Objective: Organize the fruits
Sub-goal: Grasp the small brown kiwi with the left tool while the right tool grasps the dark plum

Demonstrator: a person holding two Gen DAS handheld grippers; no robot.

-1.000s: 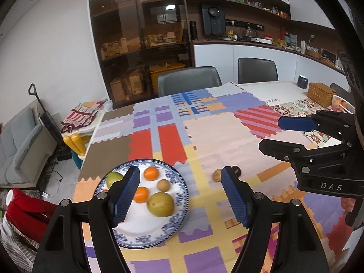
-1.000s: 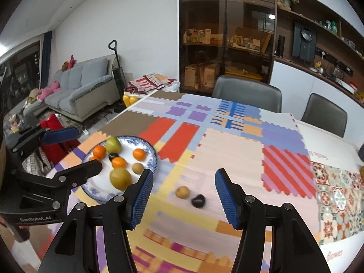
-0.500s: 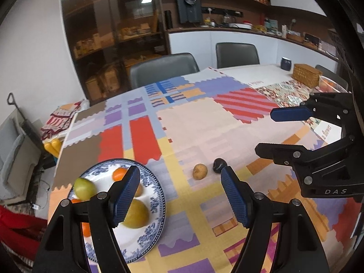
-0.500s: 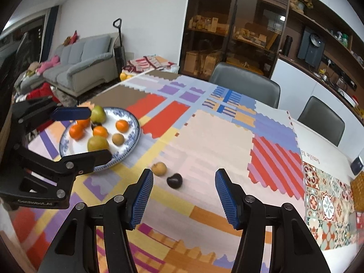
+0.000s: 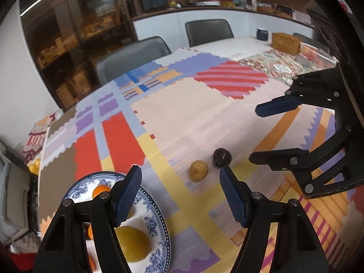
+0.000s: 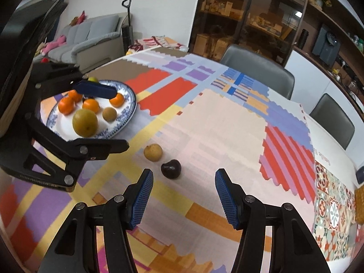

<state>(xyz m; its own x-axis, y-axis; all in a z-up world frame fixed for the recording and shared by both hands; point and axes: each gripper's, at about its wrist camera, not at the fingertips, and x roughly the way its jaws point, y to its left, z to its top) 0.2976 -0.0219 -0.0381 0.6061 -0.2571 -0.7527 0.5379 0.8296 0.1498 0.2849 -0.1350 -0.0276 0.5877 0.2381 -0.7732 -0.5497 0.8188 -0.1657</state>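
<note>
A small tan fruit (image 5: 198, 170) (image 6: 153, 152) and a dark plum (image 5: 222, 157) (image 6: 171, 168) lie side by side on the patchwork tablecloth. A blue-patterned plate (image 5: 154, 207) (image 6: 130, 108) holds a large yellow pear (image 6: 84, 122), several oranges (image 6: 91, 105) and a small brown fruit (image 6: 109, 114). My left gripper (image 5: 180, 182) is open and empty, above the cloth just short of the two loose fruits. My right gripper (image 6: 183, 186) is open and empty, just short of the plum. Each gripper shows in the other's view.
The patchwork tablecloth (image 6: 227, 122) covers the table. Grey chairs (image 6: 257, 70) stand at the far side. A wicker box (image 5: 286, 42) and a dark cup (image 5: 262, 33) sit at the far right end. A sofa (image 6: 91, 38) stands beyond the table's left.
Both grippers have moved closer to the two loose fruits, which now look larger and nearer the fingertips. Both stay open and empty.
</note>
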